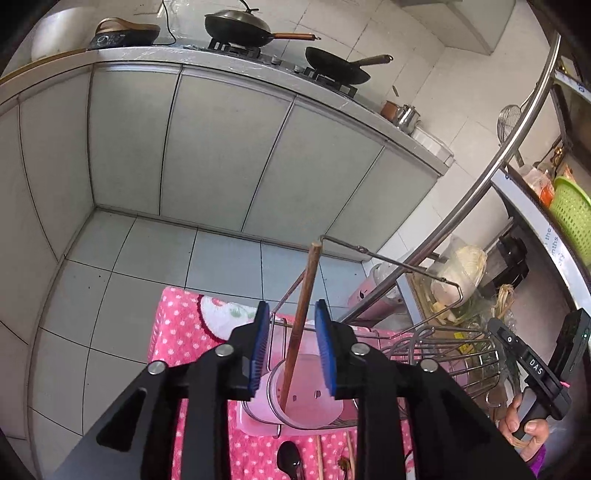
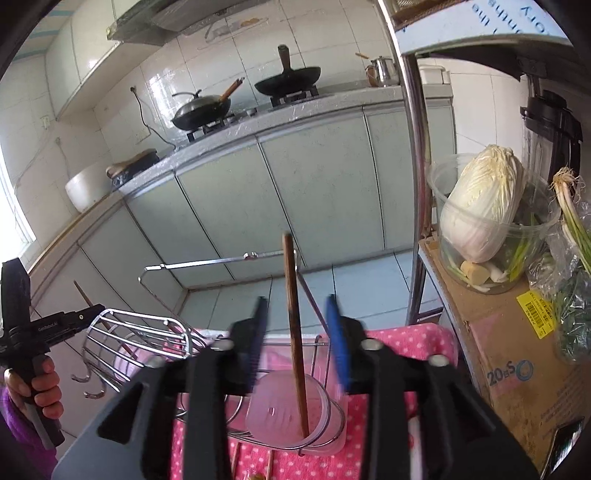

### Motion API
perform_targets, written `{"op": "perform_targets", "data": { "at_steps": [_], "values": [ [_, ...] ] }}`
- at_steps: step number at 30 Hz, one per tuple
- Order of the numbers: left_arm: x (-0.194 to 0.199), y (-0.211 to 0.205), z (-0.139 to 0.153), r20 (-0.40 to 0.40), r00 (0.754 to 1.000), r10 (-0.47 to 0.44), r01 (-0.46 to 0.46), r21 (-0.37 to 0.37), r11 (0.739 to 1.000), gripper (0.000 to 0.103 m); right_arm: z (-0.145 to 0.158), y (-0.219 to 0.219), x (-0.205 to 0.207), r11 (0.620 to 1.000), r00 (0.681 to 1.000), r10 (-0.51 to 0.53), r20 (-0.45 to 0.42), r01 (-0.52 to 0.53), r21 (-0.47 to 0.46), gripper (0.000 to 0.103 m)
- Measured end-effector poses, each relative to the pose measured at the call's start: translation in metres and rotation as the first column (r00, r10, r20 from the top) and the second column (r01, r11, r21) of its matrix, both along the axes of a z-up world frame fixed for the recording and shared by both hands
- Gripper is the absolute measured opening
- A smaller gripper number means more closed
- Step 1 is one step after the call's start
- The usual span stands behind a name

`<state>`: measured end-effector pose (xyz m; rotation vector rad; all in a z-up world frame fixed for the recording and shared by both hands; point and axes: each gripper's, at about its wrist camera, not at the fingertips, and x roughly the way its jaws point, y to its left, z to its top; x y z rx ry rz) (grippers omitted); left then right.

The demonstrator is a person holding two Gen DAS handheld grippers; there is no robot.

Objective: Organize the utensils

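Observation:
A brown wooden chopstick (image 1: 301, 321) stands tilted in a clear plastic holder cup (image 1: 310, 402) set in a wire rack (image 1: 443, 354) on a pink dotted cloth (image 1: 184, 332). My left gripper (image 1: 291, 350) is open, its blue pads on either side of the chopstick without touching it. In the right wrist view my right gripper (image 2: 299, 339) is open around a chopstick (image 2: 293, 325) standing in a holder cup (image 2: 288, 413). A black spoon (image 1: 290, 458) and more chopsticks (image 1: 319, 458) lie on the cloth in front of the cup. The other hand-held gripper shows at each view's edge.
Grey cabinets (image 1: 221, 147) and a tiled floor lie beyond the table. Woks (image 1: 240, 26) sit on the stove. A steel shelf post (image 2: 417, 184) stands to the right, with a cabbage in a clear tub (image 2: 480, 206) on a cardboard box (image 2: 517, 350).

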<state>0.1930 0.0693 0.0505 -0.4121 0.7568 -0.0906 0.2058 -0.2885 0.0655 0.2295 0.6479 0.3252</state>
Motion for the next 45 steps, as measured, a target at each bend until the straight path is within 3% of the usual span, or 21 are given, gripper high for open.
{"op": "perform_targets", "data": {
  "at_steps": [6,11,17,22,26,34,37,45],
  "values": [
    [-0.023,0.013,0.024,0.066,0.998,0.023,-0.024,0.003,1.000,0.031,0.021,-0.014,-0.028,1.000,0.998,-0.019,0.061,0.019,-0.004,0.043],
    [-0.057,0.018,0.029,0.086,0.996,0.032,-0.032,0.006,0.999,0.032,0.013,-0.025,-0.063,0.999,0.998,-0.036,0.056,0.035,0.016,0.043],
    [-0.098,0.008,0.001,0.046,0.999,0.011,-0.011,0.001,1.000,0.032,-0.030,-0.023,-0.103,1.000,0.999,-0.021,-0.031,0.021,-0.003,0.043],
    [-0.115,-0.014,-0.047,-0.072,0.996,-0.051,0.051,-0.007,0.999,0.032,-0.083,-0.009,-0.121,0.999,0.983,0.042,-0.178,-0.042,0.005,0.043],
    [-0.118,-0.039,-0.093,-0.193,0.974,-0.117,0.115,-0.022,0.993,0.032,-0.116,-0.001,-0.126,0.997,0.958,0.078,-0.277,-0.071,0.035,0.043],
    [-0.103,-0.081,-0.164,-0.389,0.903,-0.183,0.173,-0.061,0.983,0.032,-0.139,0.010,-0.124,0.995,0.935,0.102,-0.340,-0.091,0.047,0.043],
    [-0.091,-0.090,-0.179,-0.445,0.877,-0.184,0.166,-0.079,0.983,0.031,-0.144,0.010,-0.122,0.994,0.929,0.112,-0.353,-0.099,0.054,0.043],
    [-0.071,-0.110,-0.204,-0.536,0.830,-0.152,0.157,-0.036,0.987,0.024,-0.152,0.013,-0.117,0.990,0.916,0.133,-0.379,-0.108,0.086,0.043]
  ]
}}
